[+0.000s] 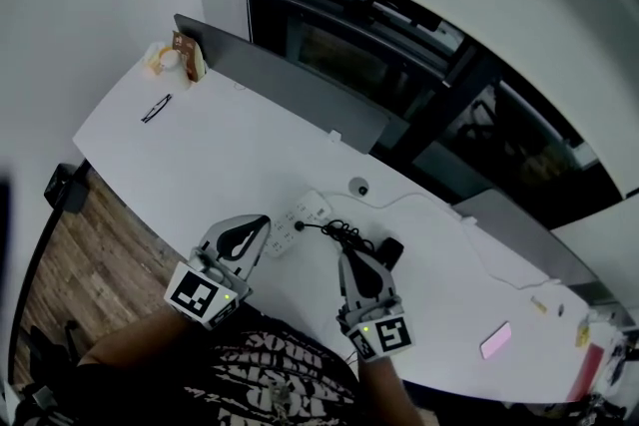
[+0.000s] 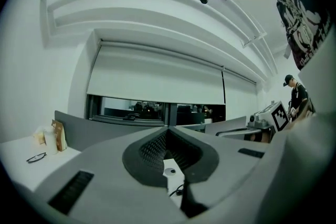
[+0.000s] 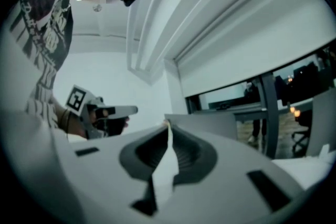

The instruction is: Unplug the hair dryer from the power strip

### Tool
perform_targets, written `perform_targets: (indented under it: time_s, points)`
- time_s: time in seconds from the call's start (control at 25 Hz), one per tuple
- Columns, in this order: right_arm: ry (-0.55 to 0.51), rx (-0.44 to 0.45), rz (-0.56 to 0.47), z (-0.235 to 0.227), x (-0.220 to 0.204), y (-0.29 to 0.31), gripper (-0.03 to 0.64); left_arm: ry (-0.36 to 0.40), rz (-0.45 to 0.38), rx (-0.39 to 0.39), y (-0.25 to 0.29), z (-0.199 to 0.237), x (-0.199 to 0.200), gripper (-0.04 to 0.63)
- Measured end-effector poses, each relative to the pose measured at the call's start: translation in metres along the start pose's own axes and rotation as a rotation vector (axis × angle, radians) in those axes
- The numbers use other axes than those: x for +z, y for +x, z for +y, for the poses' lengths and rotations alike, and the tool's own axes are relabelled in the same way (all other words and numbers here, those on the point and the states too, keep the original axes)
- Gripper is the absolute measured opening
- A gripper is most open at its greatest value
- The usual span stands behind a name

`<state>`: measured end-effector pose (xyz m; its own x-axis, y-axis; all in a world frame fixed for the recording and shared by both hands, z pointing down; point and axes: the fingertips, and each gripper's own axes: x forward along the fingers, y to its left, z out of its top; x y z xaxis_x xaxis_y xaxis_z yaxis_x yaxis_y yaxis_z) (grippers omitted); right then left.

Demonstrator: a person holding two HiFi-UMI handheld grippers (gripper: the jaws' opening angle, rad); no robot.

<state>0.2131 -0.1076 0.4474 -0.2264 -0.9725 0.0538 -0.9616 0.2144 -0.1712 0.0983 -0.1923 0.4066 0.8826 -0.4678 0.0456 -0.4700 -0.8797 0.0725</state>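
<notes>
So the person is standing over a long white table (image 1: 250,140), holding the left gripper (image 1: 262,222) and the right gripper (image 1: 346,254) up above it. Both are pointing roughly level and neither one is touching anything. The left gripper's jaws are sitting closed with nothing between them. The right one's are pinching together too, down to a thin slit, and they're also empty. The white power strip (image 1: 298,214) is lying flat on the table just beyond the left gripper's tips, and the black hair dryer (image 1: 387,250) is lying near it on the right, just past the right gripper. Its black cord (image 1: 341,233) is bunching up between the two and running over to the strip, where a dark plug (image 1: 300,226) is showing on top (can't honestly tell from here whether it's seated in a socket). A grey divider panel (image 1: 290,80) is standing along the table's far edge. A pair of glasses (image 1: 156,108) is lying toward the far left end near a brown paper bag (image 1: 188,55), and a pink thing (image 1: 496,339) is sitting by the near right edge.
</notes>
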Motion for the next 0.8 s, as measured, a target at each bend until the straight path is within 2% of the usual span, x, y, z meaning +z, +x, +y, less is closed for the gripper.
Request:
perform_targets:
  time_s: [0.32,0.52,0.8]
  points:
    - [0.007,0.021,-0.022,0.007,0.006,-0.004,0.046,0.042,0.001,0.017,-0.005,-0.007,0.008,0.026]
    - [0.022,0.006,-0.018,0.007,0.004,-0.006,0.046,0.056,0.011,-0.018,-0.004,-0.015,0.012,0.026]
    - [0.027,-0.026,-0.011,0.011,-0.001,0.003,0.046,0.031,0.043,-0.062,0.000,-0.005,-0.004,0.026]
